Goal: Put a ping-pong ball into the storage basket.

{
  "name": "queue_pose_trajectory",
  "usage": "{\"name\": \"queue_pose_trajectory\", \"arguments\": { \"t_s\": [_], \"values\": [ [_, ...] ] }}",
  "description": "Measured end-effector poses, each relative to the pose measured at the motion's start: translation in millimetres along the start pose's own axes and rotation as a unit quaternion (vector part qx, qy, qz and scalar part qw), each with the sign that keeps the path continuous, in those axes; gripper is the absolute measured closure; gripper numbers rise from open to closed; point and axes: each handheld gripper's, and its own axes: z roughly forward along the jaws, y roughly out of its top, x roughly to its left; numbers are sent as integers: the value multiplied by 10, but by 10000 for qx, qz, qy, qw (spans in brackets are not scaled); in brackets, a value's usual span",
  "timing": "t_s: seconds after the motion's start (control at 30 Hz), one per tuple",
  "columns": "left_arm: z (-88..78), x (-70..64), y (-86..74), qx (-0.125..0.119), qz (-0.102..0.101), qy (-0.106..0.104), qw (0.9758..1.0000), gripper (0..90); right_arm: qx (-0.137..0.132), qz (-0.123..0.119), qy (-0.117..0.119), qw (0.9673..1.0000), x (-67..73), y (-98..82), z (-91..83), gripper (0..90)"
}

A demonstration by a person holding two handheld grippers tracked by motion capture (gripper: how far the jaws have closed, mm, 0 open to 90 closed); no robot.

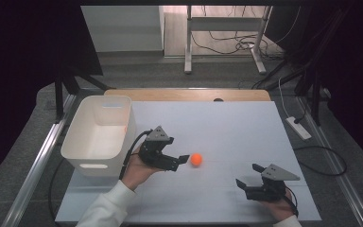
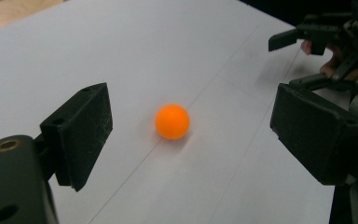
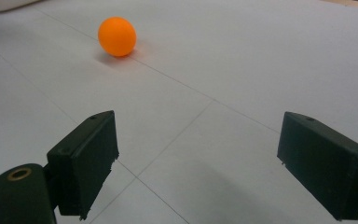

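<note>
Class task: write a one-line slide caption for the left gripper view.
Open left tool lines up on an orange ball resting on the white table.

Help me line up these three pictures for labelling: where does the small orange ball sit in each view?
High view: the small round orange ball lies on the white table sheet, just right of the left tool.
Left gripper view: near centre, ahead of the open jaws.
Right gripper view: upper left, far beyond the jaws.
Shared landmark: the thin grey line on the sheet passing by the ball.
</note>
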Motion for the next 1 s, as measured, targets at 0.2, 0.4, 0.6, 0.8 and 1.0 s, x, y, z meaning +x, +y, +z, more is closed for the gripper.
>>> {"name": "queue_pose_trajectory", "arguments": {
  "t_s": [0.2, 0.4, 0.6, 0.8, 1.0],
  "values": [
    [162, 2, -23, 210, 17, 20, 9998, 141, -77, 13, 86, 9999, 31, 35, -9, 120],
    [301, 27, -54, 390, -1, -8, 9992, 136, -60, 27, 44, 10000, 44, 27, -22, 120],
    [377, 37, -34, 437, -14, -34, 9990, 142, -33, 28, 4, 10000, 26, 9, -27, 120],
    [470, 44, -35, 537, -34, -45, 9985, 140, -34, -7, 6, 10000, 43, 15, -23, 120],
    [562, 121, -43, 583, -162, -34, 9982, 141, -15, -5, -30, 10000, 35, 3, -26, 120]
  ]
}}
